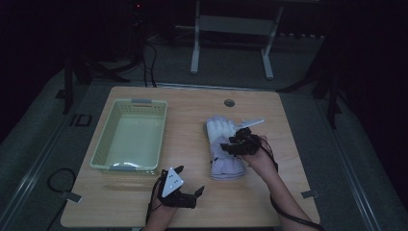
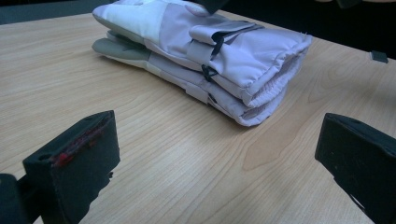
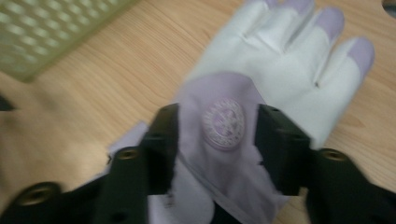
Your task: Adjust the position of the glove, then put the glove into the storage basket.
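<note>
Left tongs (image 1: pixel 188 180): held low over the near edge of the desk (image 1: pixel 192 120), the jaws spread wide and nothing between them. In the left gripper view both jaws are cut off by the lower frame corners, with bare wood between them. A grey three-cornered plate is carried on top, and the hand behind is largely cut off by the bottom of the high view.

Gloves (image 2: pixel 205 56): a stacked pair, lilac and white, lying flat on the desk ahead of the left tongs and under the right tongs. Cuffs are turned toward the near edge, fingers away. The lower glove is mostly hidden by the upper one.

Right tongs (image 3: pixel 215 123): brought down over the upper glove's back, jaws partly open, one on each side of a round emblem (image 3: pixel 223 123). The jaw tips are pressed into or resting on the fabric; which cannot be told, the right gripper view being blurred. The right forearm is angled in from the lower right, a black cable trailing.

Basket (image 1: pixel 131 137): pale green, perforated, empty, well apart to the left of both tongs.

Room: dim; a white frame stand (image 1: pixel 231 38) is made out on grey floor beyond the desk.
</note>
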`<action>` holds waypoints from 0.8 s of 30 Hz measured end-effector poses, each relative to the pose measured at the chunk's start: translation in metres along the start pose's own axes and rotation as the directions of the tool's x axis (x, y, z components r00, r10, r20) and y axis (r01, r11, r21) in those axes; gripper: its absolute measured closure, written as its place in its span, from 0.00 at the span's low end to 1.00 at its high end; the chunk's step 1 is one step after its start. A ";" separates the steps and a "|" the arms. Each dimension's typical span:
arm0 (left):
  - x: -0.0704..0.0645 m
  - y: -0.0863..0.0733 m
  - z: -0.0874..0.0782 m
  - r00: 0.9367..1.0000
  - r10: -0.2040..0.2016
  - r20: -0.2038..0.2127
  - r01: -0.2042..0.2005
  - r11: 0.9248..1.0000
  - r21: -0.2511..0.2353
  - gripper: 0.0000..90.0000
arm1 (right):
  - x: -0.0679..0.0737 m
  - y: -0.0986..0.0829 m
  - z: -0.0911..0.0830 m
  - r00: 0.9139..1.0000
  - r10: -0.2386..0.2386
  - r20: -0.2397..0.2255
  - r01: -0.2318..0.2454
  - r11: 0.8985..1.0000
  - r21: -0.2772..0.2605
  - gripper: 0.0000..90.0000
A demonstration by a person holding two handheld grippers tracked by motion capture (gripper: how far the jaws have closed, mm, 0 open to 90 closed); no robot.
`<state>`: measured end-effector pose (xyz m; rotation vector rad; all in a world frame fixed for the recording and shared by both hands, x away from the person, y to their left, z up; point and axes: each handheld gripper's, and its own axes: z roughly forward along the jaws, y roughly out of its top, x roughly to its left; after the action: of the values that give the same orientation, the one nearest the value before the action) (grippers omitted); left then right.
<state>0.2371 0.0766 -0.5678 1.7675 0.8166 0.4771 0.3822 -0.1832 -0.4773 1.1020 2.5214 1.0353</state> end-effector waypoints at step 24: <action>-0.002 0.028 0.009 1.000 0.008 0.010 -0.009 0.997 0.082 0.00 | -0.025 -0.051 -0.043 0.997 -0.062 0.052 0.070 0.983 -0.171 0.15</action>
<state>0.2495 0.0640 -0.5439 1.8483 0.8330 0.4458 0.3526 -0.2475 -0.4820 0.9759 2.3632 1.1717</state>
